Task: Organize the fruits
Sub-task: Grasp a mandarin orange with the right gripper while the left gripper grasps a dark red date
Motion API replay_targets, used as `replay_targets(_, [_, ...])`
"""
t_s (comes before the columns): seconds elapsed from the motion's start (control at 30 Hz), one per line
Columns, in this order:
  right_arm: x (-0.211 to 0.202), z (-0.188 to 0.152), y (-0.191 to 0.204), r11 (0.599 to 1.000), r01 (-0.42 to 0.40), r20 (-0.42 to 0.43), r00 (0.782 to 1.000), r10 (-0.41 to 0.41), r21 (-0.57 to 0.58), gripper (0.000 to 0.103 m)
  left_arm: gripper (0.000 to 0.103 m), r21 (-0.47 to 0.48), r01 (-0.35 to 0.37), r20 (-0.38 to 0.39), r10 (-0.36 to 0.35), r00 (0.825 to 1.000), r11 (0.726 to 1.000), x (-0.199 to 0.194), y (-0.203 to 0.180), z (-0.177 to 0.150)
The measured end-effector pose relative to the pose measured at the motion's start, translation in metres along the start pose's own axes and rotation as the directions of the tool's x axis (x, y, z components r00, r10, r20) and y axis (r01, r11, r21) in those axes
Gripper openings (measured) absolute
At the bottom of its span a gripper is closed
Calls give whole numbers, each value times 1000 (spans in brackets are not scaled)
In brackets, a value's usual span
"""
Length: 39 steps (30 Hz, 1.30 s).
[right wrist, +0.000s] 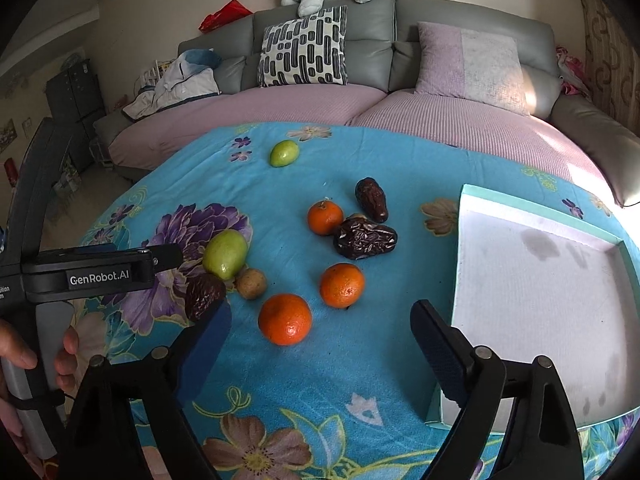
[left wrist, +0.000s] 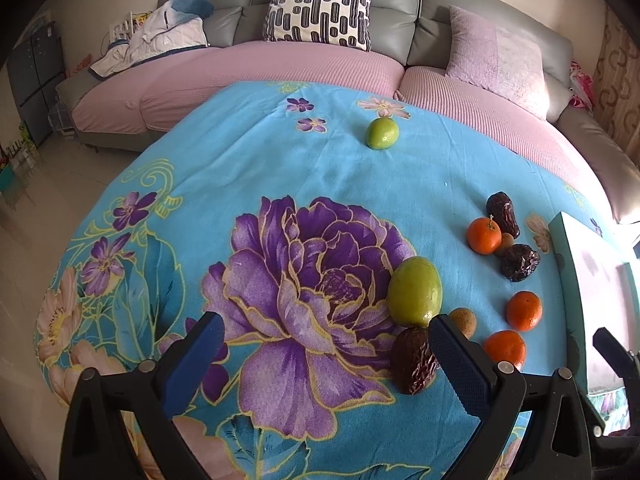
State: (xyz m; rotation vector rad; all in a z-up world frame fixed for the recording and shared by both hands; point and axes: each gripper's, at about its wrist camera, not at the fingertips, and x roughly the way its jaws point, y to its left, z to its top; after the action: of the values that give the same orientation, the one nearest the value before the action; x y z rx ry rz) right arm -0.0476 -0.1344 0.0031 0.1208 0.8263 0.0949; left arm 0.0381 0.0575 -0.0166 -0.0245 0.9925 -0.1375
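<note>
1. Fruit lies scattered on the blue floral cloth [right wrist: 360, 360] in front of me, and none of it sits in the tray.
2. My left gripper [left wrist: 326, 344] has its jaws spread wide and holds nothing; it hangs low over the big purple flower print [left wrist: 304, 280].
3. Just inside its right finger, at about 3 o'clock from the flower, a wrinkled dark date [left wrist: 414, 360] touches the large green fruit [left wrist: 415, 292] behind it.
4. A small brown round fruit [left wrist: 464, 320] sits just beside that finger on its outer side.
5. My right gripper [right wrist: 320, 336] is also wide apart and empty, hovering over the cloth.
6. The nearest orange [right wrist: 285, 319] lies between its fingers, slightly ahead of the tips and touching neither.
7. A second orange [right wrist: 342, 285] sits at 1 o'clock from the first, near it but apart.
8. A third orange [right wrist: 325, 217] lies farther back, beside two more dark dates [right wrist: 366, 238] at its 3 o'clock.
9. A smaller green fruit [right wrist: 284, 153] rests alone at 12 o'clock, well apart from the others near the far edge of the cloth.
10. The white tray with a teal rim [right wrist: 540, 216] lies at 3 o'clock from the oranges, empty, with faint grey stains on its floor.
11. In the right wrist view my hand [right wrist: 24, 356] grips the left tool's handle at 9 o'clock.
</note>
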Motion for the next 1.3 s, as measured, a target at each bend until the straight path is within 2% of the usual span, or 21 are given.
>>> replay_targets(0.17, [21, -2, 6, 999, -21, -58, 998, 19, -33, 86, 101, -55, 52, -48, -54, 997, 997, 13, 2, 6])
replay_targets(0.23, [29, -2, 8, 999, -21, -80, 997, 17, -44, 82, 98, -65, 73, -63, -77, 995, 995, 17, 1, 7])
replay_targets(0.27, [32, -2, 9, 999, -20, -88, 996, 16, -48, 74, 97, -64, 79, -73, -84, 994, 995, 19, 0, 6])
replay_targets(0.43, [43, -4, 14, 997, -35, -120, 992, 27, -64, 69, 92, -60, 97, -91, -103, 991, 993, 21, -4, 4])
replay_targets(0.5, [45, -5, 15, 997, -31, -122, 992, 22, -69, 63, 91, -62, 96, -95, -102, 990, 993, 22, -5, 4])
replay_targets(0.73, [50, -6, 22, 995, -41, -135, 990, 28, -96, 61, 91, -76, 119, -111, -127, 986, 990, 23, -3, 0])
replay_targets(0.8, [52, -6, 24, 994, -38, -144, 989, 23, -103, 51, 91, -77, 131, -114, -140, 984, 988, 23, -3, -1])
replay_targets(0.93, [54, -7, 22, 994, -36, -148, 989, 21, -100, 47, 91, -67, 133, -111, -140, 984, 989, 21, -6, -2])
replay_targets(1.0, [52, -6, 24, 994, -39, -142, 990, 24, -106, 41, 91, -68, 137, -112, -144, 983, 988, 20, -6, -2])
replay_targets(1.17, [49, -5, 23, 994, -33, -140, 990, 19, -101, 41, 91, -61, 148, -113, -154, 981, 987, 19, -9, -2])
replay_targets(1.3, [37, 1, 14, 998, -5, -106, 994, -2, -70, 41, 91, -52, 169, -122, -174, 977, 984, 19, -12, -3])
